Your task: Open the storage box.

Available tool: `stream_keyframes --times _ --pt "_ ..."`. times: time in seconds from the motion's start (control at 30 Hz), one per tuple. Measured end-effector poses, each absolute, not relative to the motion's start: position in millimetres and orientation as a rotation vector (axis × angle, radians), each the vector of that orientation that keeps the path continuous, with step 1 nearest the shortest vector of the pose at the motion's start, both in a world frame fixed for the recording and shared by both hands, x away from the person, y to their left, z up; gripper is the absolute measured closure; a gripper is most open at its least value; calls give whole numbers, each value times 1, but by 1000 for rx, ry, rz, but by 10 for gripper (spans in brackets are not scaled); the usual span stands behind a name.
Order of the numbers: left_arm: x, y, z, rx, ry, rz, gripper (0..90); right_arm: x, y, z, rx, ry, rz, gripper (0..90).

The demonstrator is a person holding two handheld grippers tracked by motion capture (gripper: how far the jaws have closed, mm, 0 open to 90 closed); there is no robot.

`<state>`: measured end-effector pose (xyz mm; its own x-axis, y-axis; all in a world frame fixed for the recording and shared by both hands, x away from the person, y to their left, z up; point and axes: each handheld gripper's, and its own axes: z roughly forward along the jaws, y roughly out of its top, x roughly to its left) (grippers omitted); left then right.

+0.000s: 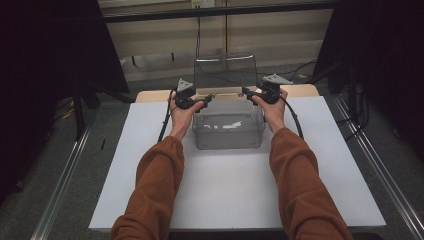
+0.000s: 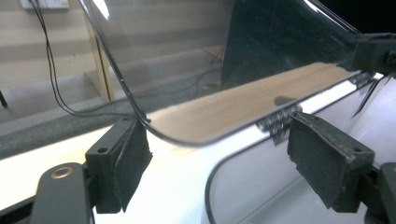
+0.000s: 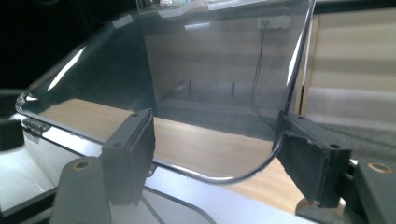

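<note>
A clear plastic box [image 1: 228,134] stands on the white board, with some white pieces [image 1: 226,125] inside. Its clear hinged lid [image 1: 225,72] stands upright at the back. My left gripper [image 1: 206,99] is at the lid's lower left corner and my right gripper [image 1: 246,92] at its lower right corner. In the left gripper view the jaws stand open around the rounded corner of the lid [image 2: 187,56], the left jaw close to its edge. In the right gripper view the lid [image 3: 210,70] has its corner between the open jaws, beside the right jaw. A small metal hinge [image 2: 278,120] joins lid and box.
The white board [image 1: 225,190] covers a wooden table [image 1: 302,90] whose far edge shows behind the box. Metal rails [image 1: 65,180] run along the floor on both sides, with dark curtains and cables beyond. Both sleeved forearms lie over the board.
</note>
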<state>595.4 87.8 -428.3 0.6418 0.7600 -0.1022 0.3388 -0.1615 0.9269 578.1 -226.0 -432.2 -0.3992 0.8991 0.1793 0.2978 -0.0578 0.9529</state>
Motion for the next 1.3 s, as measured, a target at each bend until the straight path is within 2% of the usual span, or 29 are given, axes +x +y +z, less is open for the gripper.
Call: stream_keyframes --times 0.33,0.53,0.6,0.63,0.7,1.3 --pt "594 86 -429 1754 903 456 208 578 -226 -434 1315 1678 1499 288" --pt "595 86 -433 1771 925 419 209 578 -224 -433 1310 1661 1455 241" --pt "596 86 -438 1806 937 392 208 578 -224 -433 1298 1678 1487 324" --pt "596 90 -439 1766 973 317 215 577 -222 -433 1285 1681 1487 304" --pt "595 88 -437 1776 948 351 260 577 -222 -433 1299 1664 1473 290" --pt "589 88 -429 1793 896 364 278 574 -222 -429 1286 1679 1451 216"
